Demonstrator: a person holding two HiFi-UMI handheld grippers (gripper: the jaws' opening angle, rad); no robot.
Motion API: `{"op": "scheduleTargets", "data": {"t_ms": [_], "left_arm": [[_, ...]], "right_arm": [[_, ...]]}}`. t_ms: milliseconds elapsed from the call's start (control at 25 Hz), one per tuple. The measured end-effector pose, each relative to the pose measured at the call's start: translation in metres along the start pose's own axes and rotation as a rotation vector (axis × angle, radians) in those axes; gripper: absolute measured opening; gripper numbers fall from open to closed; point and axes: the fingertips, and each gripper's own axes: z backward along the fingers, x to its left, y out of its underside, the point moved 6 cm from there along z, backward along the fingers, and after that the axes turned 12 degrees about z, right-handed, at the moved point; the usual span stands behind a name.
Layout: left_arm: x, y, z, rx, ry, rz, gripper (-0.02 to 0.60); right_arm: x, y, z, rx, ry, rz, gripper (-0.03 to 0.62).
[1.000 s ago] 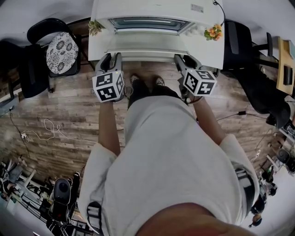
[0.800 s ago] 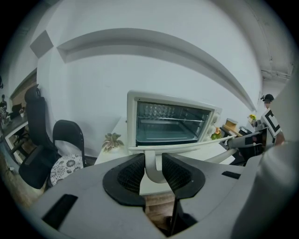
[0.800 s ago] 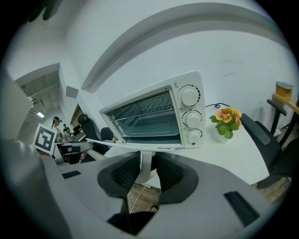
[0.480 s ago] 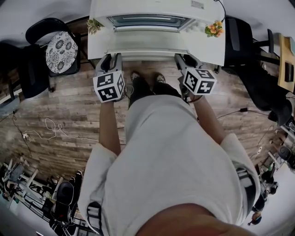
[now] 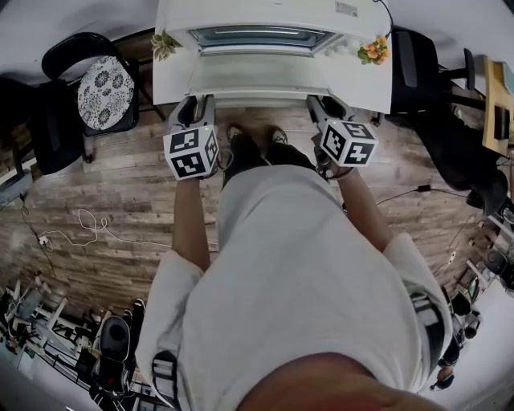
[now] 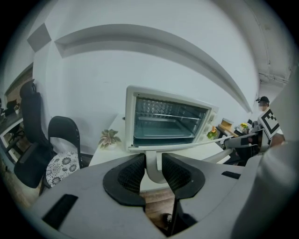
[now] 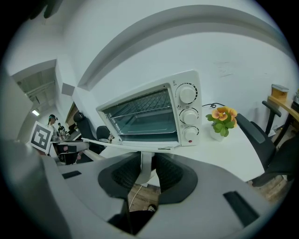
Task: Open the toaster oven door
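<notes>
A white toaster oven [image 5: 265,14] stands on a white table [image 5: 363,90], its glass door [image 5: 257,76] folded down flat toward me. The oven cavity and rack [image 6: 163,122] lie bare. My left gripper [image 5: 195,105] is shut on the left post of the door handle [image 6: 153,164], with the post pinched between its black pads. At the other end my right gripper [image 5: 325,107] grips the right handle post [image 7: 144,169], and its jaws have tightened on it. In the right gripper view three knobs [image 7: 188,114] show beside the door.
A small succulent [image 5: 166,45] sits at the table's left corner and an orange flower pot [image 5: 371,54] at its right. A chair with a patterned cushion [image 5: 107,90] stands left, a black chair [image 5: 418,66] right. A cable [image 5: 90,226] lies on the wooden floor.
Both grippers stay on the handle ends and have edged slightly toward the person. The door stays folded down.
</notes>
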Motion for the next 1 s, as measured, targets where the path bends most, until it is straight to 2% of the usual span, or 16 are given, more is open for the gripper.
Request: {"op": "scheduleTargets", "data": {"t_ms": [560, 840, 1000], "left_arm": [[0.006, 0.001, -0.002, 0.053, 0.075, -0.027, 0.129], [0.009, 0.003, -0.003, 0.033, 0.085, -0.015, 0.124], [0.007, 0.004, -0.004, 0.030, 0.061, -0.023, 0.123]], "right_arm": [[0.009, 0.005, -0.002, 0.014, 0.143, 0.003, 0.084], [0.012, 0.005, -0.003, 0.018, 0.230, 0.011, 0.086], [0.014, 0.006, -0.001, 0.018, 0.239, 0.009, 0.089]]}}
